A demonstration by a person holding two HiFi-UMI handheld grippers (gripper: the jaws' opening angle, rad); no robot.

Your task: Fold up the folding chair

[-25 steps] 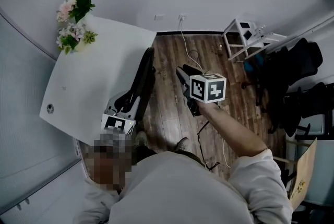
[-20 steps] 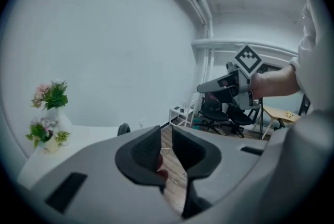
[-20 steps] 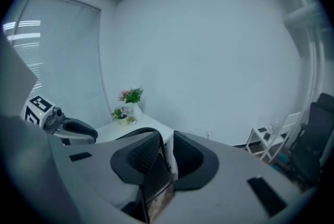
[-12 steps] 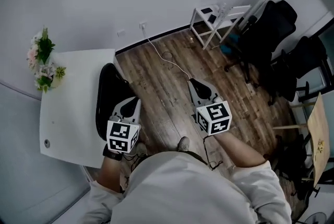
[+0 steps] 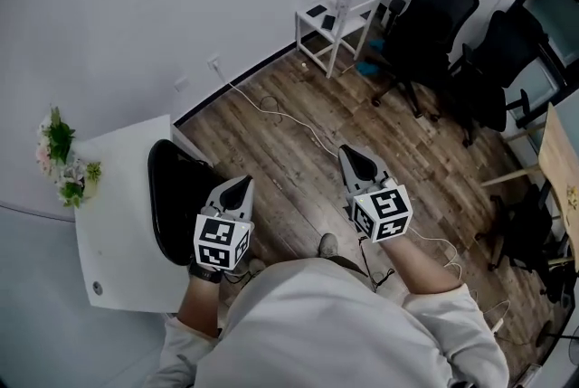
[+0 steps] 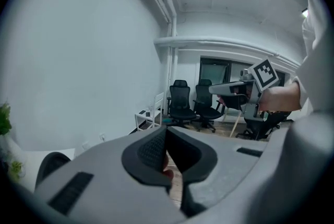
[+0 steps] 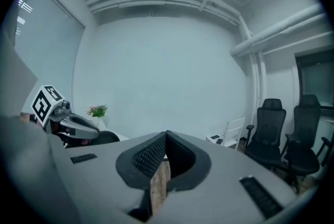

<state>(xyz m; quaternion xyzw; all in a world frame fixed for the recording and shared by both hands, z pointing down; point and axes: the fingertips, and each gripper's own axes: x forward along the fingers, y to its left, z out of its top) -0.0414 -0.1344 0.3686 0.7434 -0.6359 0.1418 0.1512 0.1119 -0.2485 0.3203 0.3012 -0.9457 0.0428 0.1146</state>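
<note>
The black folding chair is folded flat and leans against the white table at the left; it also shows as a dark rounded shape low in the left gripper view. My left gripper hangs just right of it, apart from it. Its jaws have just been closing and now stand shut with nothing between them. My right gripper hovers over the wooden floor. Its jaws have likewise just closed on nothing.
Flowers stand on the table's far corner. A white stool-like rack and black office chairs stand at the back right. A cable trails across the wooden floor from the wall socket. A wooden board is at the right edge.
Both grippers have drawn back from the chair toward the person's body and closed. The head view has swung right, so the table and chair now sit lower left.
</note>
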